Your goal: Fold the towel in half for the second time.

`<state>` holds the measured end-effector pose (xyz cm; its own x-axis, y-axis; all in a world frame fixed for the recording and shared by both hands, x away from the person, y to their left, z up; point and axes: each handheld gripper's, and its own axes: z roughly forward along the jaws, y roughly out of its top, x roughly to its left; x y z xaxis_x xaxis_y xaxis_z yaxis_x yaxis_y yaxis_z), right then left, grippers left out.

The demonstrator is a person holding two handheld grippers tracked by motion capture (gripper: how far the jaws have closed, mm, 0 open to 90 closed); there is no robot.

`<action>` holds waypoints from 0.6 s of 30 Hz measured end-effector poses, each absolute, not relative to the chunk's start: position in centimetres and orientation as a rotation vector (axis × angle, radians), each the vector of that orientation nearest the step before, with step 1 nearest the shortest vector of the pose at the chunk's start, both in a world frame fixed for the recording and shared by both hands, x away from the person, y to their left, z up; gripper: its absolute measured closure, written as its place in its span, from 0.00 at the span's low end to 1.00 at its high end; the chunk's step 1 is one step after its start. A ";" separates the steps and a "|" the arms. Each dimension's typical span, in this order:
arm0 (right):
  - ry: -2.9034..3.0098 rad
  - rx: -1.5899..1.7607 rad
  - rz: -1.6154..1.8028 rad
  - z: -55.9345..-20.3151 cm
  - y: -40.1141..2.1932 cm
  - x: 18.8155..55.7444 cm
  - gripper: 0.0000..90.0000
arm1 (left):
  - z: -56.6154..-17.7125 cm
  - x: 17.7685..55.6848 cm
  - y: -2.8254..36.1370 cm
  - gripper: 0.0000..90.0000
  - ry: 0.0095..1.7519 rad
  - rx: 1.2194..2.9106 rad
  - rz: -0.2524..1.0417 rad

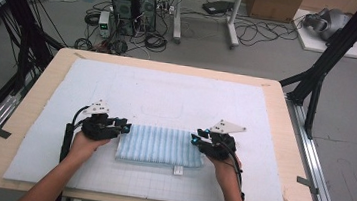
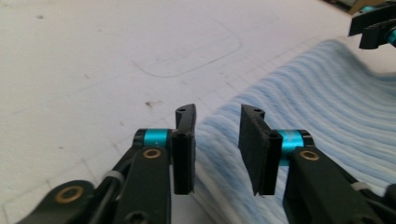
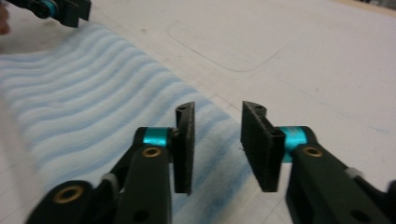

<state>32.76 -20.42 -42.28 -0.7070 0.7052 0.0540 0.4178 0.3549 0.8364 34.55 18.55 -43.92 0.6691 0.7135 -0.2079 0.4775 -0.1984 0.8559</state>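
Towel [image 1: 160, 145]: one, folded to a rectangle, soft ribbed cloth in pale blue and white stripes, small white tag on its near edge. I find it flat on the white foam mat [image 1: 167, 94] covering the wooden worktop [image 1: 35, 105], near the front middle. My left tool [image 1: 124, 125] sits at its left end, my right tool [image 1: 197, 135] at its right end; both released, jaws apart over the cloth, gripping nothing.

- Two black computer towers [image 1: 135, 4] are standing on the grey concrete floor [image 1: 271, 55] beyond the desk's far edge.
- Tangled black cables [image 1: 155, 40] are lying beside them.
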 end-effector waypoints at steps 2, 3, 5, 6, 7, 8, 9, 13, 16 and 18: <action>2.334 1.025 1.254 -43.0 -20.1 33.5 0.79 | -44.5 35.0 18.5 0.79 0.979 1.874 0.302; 2.352 1.036 1.223 -43.4 -19.9 33.9 0.79 | -44.8 35.2 18.5 0.80 0.997 1.885 0.289; 2.385 1.068 1.141 -44.1 -19.8 34.2 0.79 | -45.1 35.3 18.3 0.82 1.015 1.913 0.285; 2.386 1.071 1.137 -44.3 -19.9 34.2 0.79 | -45.1 35.3 18.3 0.83 1.011 1.926 0.300; 2.382 1.072 1.133 -44.2 -20.0 34.2 0.79 | -45.1 35.3 18.2 0.83 1.010 1.928 0.305; 2.378 1.067 1.107 -44.1 -20.1 34.1 0.79 | -45.1 35.3 18.1 0.83 1.008 1.937 0.311; 2.379 1.056 1.098 -44.1 -20.1 34.1 0.78 | -45.1 35.3 18.1 0.83 1.014 1.931 0.311; 2.341 1.052 1.159 -43.6 -20.8 33.3 0.71 | -44.8 35.2 18.7 0.80 0.997 1.879 0.306; 2.310 1.010 1.254 -42.7 -21.4 32.0 0.68 | -44.0 34.8 19.4 0.68 0.921 1.806 0.365; 2.300 0.963 1.261 -42.3 -21.7 31.0 0.67 | -43.3 34.4 20.0 0.62 0.872 1.747 0.407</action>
<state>31.01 -21.68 -42.27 -0.7099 0.7040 0.0217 0.3968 0.3743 0.8381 34.43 20.00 -43.30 0.6716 0.7263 -0.1464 0.3543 -0.1412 0.9244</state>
